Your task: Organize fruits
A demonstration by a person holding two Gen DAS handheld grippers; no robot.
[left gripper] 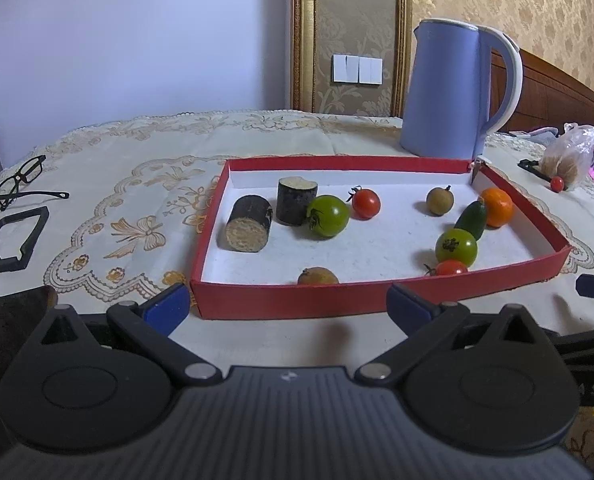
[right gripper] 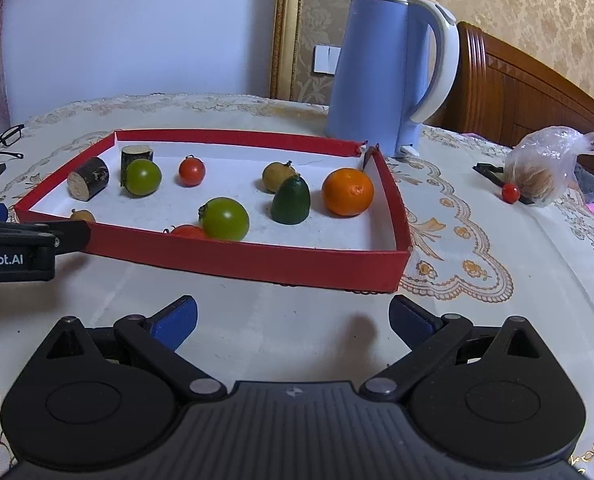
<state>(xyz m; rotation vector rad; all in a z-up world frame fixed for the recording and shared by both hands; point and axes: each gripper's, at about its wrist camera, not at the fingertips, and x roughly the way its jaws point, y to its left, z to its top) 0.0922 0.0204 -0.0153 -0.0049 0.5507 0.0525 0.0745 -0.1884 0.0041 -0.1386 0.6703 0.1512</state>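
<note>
Both your grippers, left [left gripper: 287, 304] and right [right gripper: 293, 316], hover over the bench [right gripper: 257, 320] with fingers spread wide, holding nothing. At 12 o'clock sits the red tray [right gripper: 237, 258] with the fruit: orange [right gripper: 347, 191] at its right end, green tomatoes [right gripper: 223, 218], cherry tomato [right gripper: 191, 171]. One stray cherry tomato [right gripper: 510, 193] sits at 2 o'clock beside the plastic bag [right gripper: 545, 160].

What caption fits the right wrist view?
Open right gripper before a red tray holding fruits, kettle behind.
</note>
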